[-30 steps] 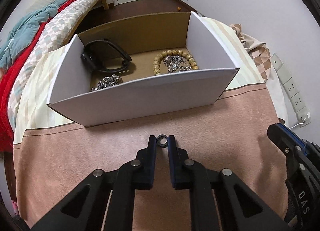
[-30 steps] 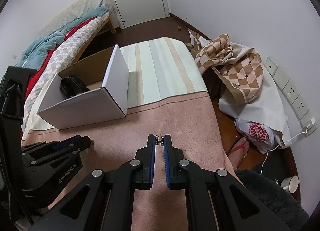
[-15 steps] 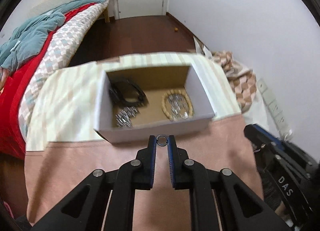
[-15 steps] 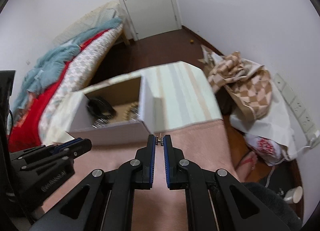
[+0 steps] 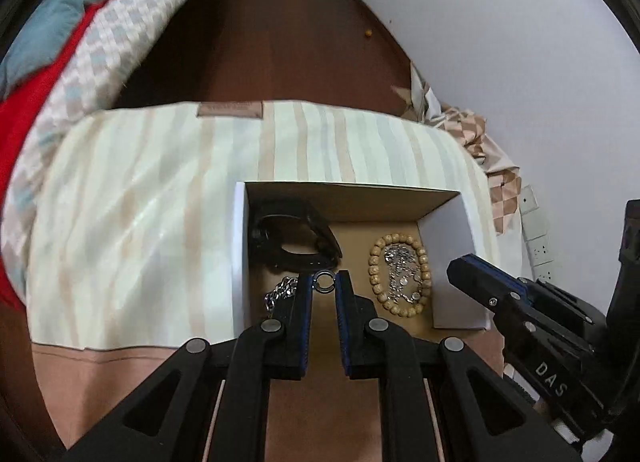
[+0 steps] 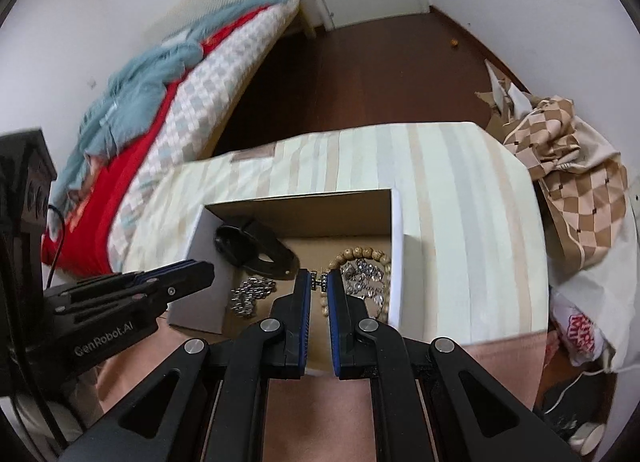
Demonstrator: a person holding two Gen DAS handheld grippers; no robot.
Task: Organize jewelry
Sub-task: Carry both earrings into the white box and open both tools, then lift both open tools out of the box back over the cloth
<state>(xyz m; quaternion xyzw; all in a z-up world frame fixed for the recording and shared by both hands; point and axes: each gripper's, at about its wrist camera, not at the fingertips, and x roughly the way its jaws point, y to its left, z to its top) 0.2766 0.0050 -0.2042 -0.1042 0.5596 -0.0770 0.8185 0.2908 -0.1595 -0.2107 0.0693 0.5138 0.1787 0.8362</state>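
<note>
An open cardboard box sits on the striped cloth. Inside lie a black watch band, a silver chain, and a wooden bead bracelet around a silver chain piece. My left gripper is shut on a small metal ring and holds it above the box. My right gripper is shut on a small studded metal piece, also above the box. Each gripper shows in the other's view, the right and the left.
The box stands on a table with a striped cloth and pink cloth. A bed with red and teal bedding is at left. Checkered fabric and bags lie at right by wall sockets.
Both grippers have risen and moved forward from above the pink cloth to over the open box, each still holding its small piece.
</note>
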